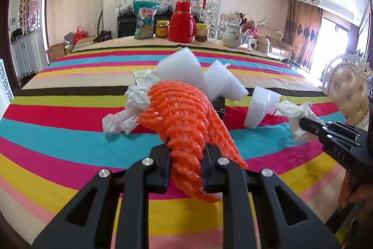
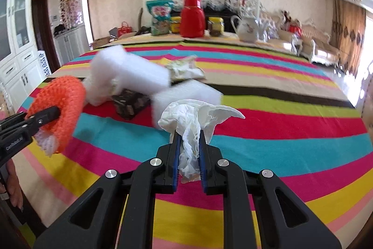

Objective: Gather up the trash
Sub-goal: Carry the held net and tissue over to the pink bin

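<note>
Above the striped bench (image 1: 70, 95), an orange foam net (image 1: 184, 113) is being pinched by the left hand-held gripper (image 1: 186, 155), its jaws closed on the net's narrow end. A crumpled tissue (image 2: 193, 123) is being held clamped in the right hand-held gripper (image 2: 189, 153). Both are judged light, soft and crushable, best taken by a bunched fold. White foam blocks (image 1: 184, 67) are lying on the bench beyond, likely stiff but weightless.
</note>
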`<state>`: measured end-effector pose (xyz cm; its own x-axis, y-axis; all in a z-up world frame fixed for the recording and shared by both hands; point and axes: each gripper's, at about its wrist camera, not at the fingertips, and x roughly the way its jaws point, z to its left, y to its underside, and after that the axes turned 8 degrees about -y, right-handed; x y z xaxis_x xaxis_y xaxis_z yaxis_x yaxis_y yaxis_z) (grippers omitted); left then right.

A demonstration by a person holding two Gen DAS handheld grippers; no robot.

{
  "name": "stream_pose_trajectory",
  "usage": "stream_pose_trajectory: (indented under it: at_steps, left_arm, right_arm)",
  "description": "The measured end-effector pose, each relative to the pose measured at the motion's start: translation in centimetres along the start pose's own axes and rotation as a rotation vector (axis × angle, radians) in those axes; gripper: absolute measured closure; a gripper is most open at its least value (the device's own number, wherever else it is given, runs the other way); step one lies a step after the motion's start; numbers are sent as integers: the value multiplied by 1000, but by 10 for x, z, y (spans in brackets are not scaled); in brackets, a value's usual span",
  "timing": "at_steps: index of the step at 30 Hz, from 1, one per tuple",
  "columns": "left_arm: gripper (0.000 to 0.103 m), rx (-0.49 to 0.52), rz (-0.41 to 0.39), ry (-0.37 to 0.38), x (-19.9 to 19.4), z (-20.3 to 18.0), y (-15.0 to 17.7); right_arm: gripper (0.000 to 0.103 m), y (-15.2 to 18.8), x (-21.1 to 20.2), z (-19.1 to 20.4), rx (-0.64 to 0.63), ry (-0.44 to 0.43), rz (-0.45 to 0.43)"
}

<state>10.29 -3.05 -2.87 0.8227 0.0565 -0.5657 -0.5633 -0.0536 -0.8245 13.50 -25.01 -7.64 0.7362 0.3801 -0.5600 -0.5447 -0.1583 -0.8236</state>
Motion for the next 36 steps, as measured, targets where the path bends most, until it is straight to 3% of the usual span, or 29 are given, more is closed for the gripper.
stream_pose_trajectory:
  at_steps: [9, 16, 36]
  left_arm:
    - [84, 16, -51, -16, -30, 10, 8]
    - [84, 18, -99, -65, -56, 31, 12]
    - [83, -88, -95, -257, -109, 142, 45]
  right_arm:
    - [87, -5, -28, 53, -26, -46, -88]
    - [87, -4, -23, 94, -70, -112, -83]
    - [87, -23, -9, 209, -228, -317, -96]
